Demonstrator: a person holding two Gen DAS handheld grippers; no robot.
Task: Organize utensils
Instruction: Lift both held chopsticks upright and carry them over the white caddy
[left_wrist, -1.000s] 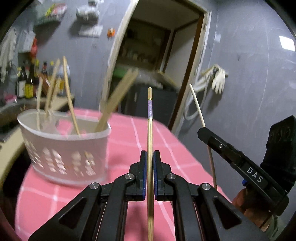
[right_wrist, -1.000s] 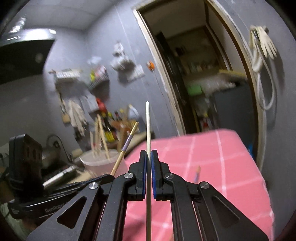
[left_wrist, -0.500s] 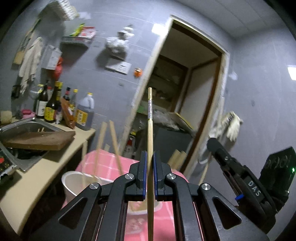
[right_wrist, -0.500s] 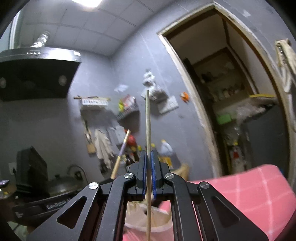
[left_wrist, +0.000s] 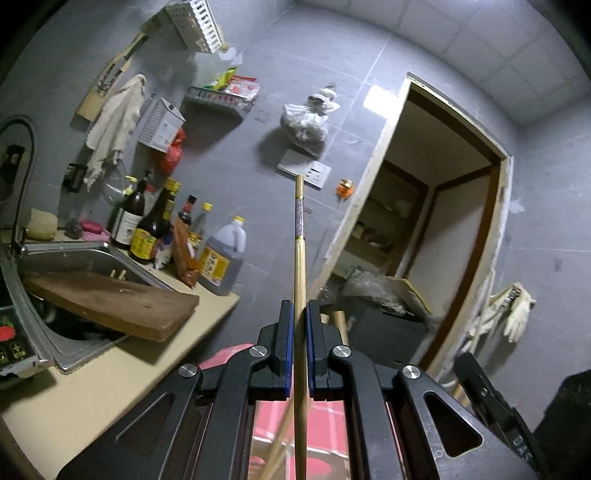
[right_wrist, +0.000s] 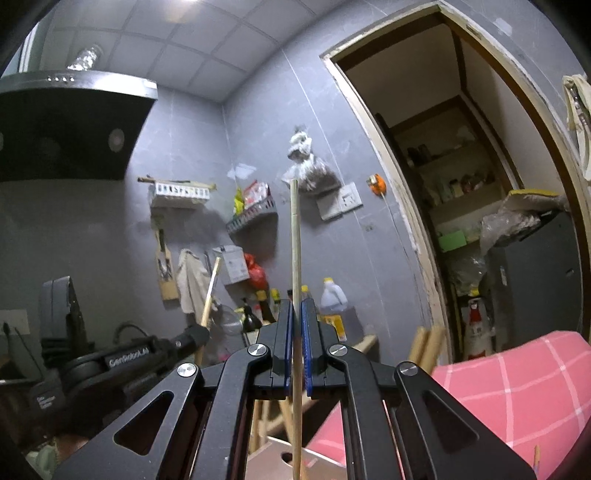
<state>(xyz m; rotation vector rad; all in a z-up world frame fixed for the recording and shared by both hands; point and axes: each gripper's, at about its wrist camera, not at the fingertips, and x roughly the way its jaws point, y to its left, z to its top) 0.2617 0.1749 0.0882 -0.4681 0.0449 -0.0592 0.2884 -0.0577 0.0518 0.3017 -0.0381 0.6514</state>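
My left gripper (left_wrist: 297, 314) is shut on a bamboo chopstick (left_wrist: 298, 258) with a purple patterned band near its top end. It points level toward the grey wall. My right gripper (right_wrist: 294, 310) is shut on a plain pale chopstick (right_wrist: 294, 251), held the same way. Under the right gripper, part of the white basket (right_wrist: 266, 456) shows, with wooden utensils (right_wrist: 424, 347) sticking up from it. The left gripper (right_wrist: 155, 350) shows at the left of the right wrist view, and the right gripper (left_wrist: 491, 391) at the lower right of the left wrist view.
The pink checked tablecloth (right_wrist: 517, 387) lies low on the right. On the left are a counter (left_wrist: 110, 376), a steel sink (left_wrist: 74, 258) with a wooden board (left_wrist: 110, 302) across it, and several bottles (left_wrist: 155, 225). A doorway (left_wrist: 436, 229) opens ahead; a range hood (right_wrist: 66, 133) hangs at upper left.
Both views have swung up and left, from the table and basket toward the wall, sink and ceiling. The basket has dropped below the grippers. Each gripper still grips its chopstick.
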